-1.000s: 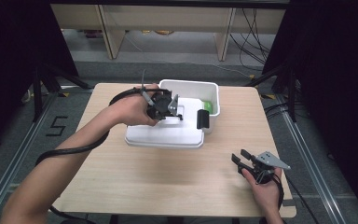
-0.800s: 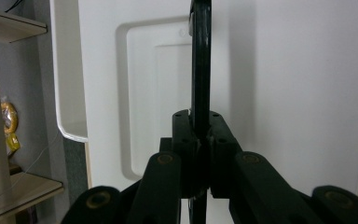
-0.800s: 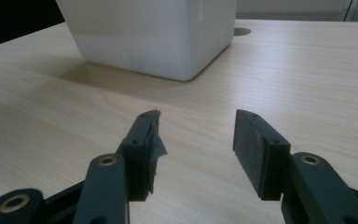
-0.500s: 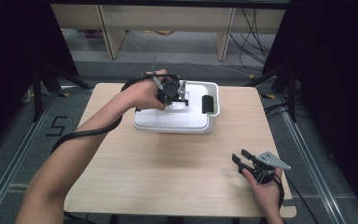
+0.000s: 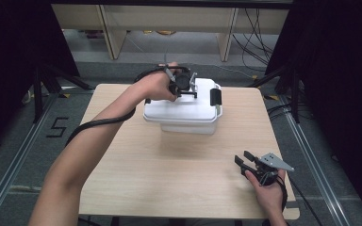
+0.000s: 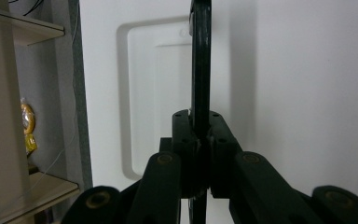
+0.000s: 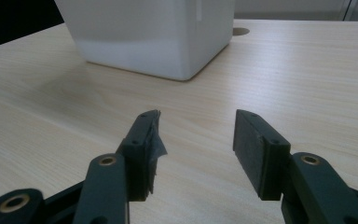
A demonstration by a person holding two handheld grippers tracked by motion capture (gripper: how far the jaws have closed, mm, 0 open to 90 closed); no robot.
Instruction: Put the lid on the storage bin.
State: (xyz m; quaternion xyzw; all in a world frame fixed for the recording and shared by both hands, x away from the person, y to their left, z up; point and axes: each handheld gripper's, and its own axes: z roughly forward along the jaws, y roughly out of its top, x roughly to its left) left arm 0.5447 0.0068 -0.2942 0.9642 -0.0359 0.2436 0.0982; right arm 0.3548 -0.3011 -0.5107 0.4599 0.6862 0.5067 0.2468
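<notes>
Since a second ago the flat white plastic lid has gone from the near side of the white rectangular plastic bin up onto it, and the left tongs have travelled with it toward the far edge of the light wooden tabletop. The lid now lies over the top of the bin, covering the opening — what the bin holds is hidden beneath it. A black latch sits at the lid's right end.

In the left gripper view the left tongs are pressed together on a thin black handle that stands edge-on between them, with the lid's recessed white panel behind it. In the high view the person's left hand grips the tool over the lid's far left part, its cable trailing back along the forearm.

The right tongs rest low over the near right corner of the tabletop, well apart from the bin. In the right gripper view the right tongs stand wide apart and hold nothing — the bin's white wall rises farther off on the bare wood.
</notes>
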